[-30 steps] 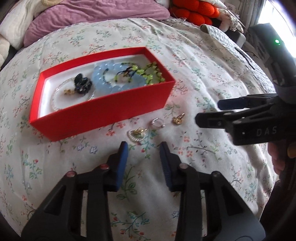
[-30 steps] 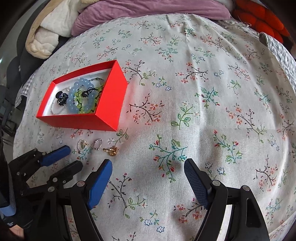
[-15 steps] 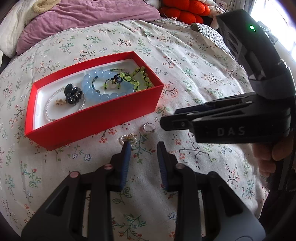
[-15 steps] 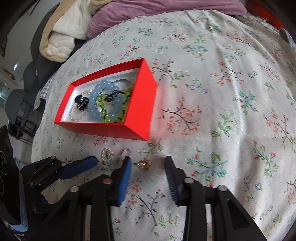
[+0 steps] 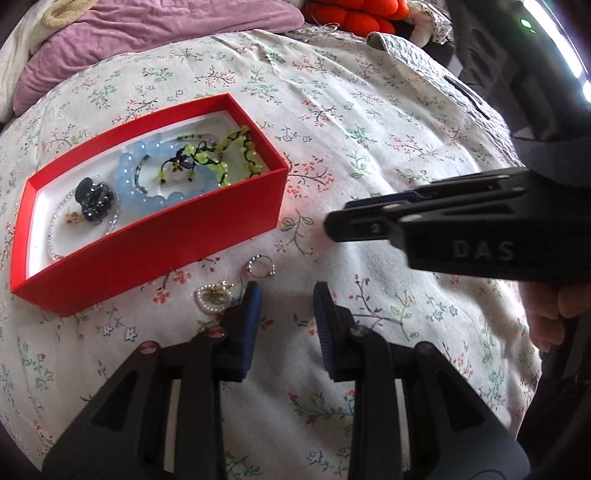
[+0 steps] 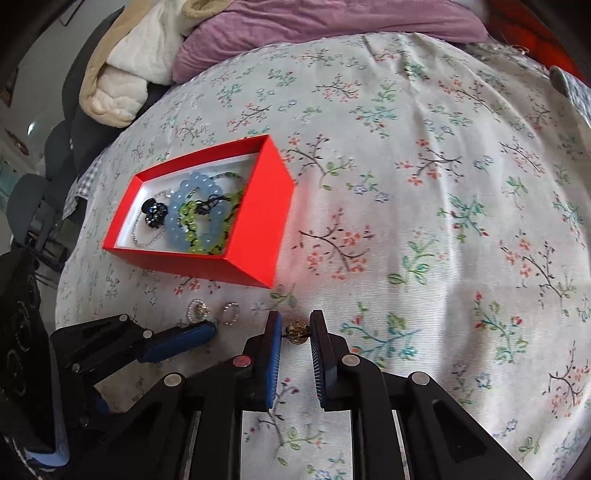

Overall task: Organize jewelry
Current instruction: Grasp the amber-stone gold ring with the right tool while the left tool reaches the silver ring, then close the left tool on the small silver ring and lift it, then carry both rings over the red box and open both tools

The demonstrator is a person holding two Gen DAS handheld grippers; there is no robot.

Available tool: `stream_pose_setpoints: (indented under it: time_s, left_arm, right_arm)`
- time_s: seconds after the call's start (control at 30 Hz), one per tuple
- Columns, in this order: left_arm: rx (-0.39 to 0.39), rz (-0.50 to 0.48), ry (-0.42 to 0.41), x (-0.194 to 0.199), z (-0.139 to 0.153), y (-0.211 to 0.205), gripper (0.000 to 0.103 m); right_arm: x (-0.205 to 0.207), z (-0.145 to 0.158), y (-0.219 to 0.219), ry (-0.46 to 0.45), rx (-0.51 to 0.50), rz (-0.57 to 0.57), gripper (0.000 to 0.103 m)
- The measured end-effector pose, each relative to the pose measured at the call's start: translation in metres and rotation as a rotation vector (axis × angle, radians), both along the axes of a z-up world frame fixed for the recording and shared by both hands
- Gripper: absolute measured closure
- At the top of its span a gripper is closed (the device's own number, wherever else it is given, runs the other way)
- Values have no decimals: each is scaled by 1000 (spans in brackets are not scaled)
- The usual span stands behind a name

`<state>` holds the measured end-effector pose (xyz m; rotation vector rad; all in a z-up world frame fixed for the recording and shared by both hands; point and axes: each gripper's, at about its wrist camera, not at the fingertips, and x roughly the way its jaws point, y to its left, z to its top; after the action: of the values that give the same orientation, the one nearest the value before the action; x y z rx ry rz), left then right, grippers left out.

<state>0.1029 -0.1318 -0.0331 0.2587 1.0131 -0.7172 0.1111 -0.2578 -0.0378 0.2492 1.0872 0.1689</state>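
Note:
A red box (image 5: 155, 240) (image 6: 258, 229) lies on the flowered bedspread and holds a blue bead bracelet (image 5: 131, 184), a green bead bracelet (image 5: 240, 155), a black piece (image 5: 94, 197) and a clear bead chain. In front of it lie a pearl heart piece (image 5: 212, 295) (image 6: 197, 310) and a small ring (image 5: 260, 265) (image 6: 231, 312). My right gripper (image 6: 293, 328) has closed on a small gold piece (image 6: 295, 328) at its fingertips. My left gripper (image 5: 286, 295) is open and empty, just right of the pearl piece.
A purple pillow (image 5: 147, 37) and orange cushion (image 5: 354, 14) lie at the bed's far end. A cream blanket (image 6: 122, 85) and chairs (image 6: 33, 199) are at the far left. The bedspread (image 6: 443, 221) stretches to the right.
My right gripper moved left and forward and closed from wide open onto the gold piece. My left gripper stayed open, with the box and loose pieces now closer in its view.

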Motion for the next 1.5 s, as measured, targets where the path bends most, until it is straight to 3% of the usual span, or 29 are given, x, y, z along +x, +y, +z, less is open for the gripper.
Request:
stream_pose_setpoints:
  time_s: [0.43,0.5,0.57,0.7,0.73,0.77,1.17,1.37,1.5]
  left_arm:
    - [31,56,-46,9,-9,-8,72]
    - [34,55,-55,9,-9,-9,75]
    - [41,50,-61,7,-9,-11,86]
    - [60,32,-75,1,-7,-12,90]
    - [61,32,-75,1,-6,-12,97]
    - [61,32,-72,0,-5,-11,97]
    - [-16,43,-117,-13,34,11,97]
    - [-105,130,-157,-2,66,40,97]
    - [-121,201,-164,15,72,59,97]
  right_arm:
    - [-8,-1,-17,17,10,-4,87]
    - [-8,-1,-19,18,12,-9,87]
    - [-8,-1,-19,18,17,-14,87]
    - [-9,2,-22,10,20,-23,87]
    - [-9,3,-23,9,21,-26,87]
    - [-10,4,-23,8,22,-29,87]
    - [-14,28,-17,-38,63,-28,87]
    - [-6,48,4,-85,97,-4,87]
    - [1,57,16,-119,121,-5,87]
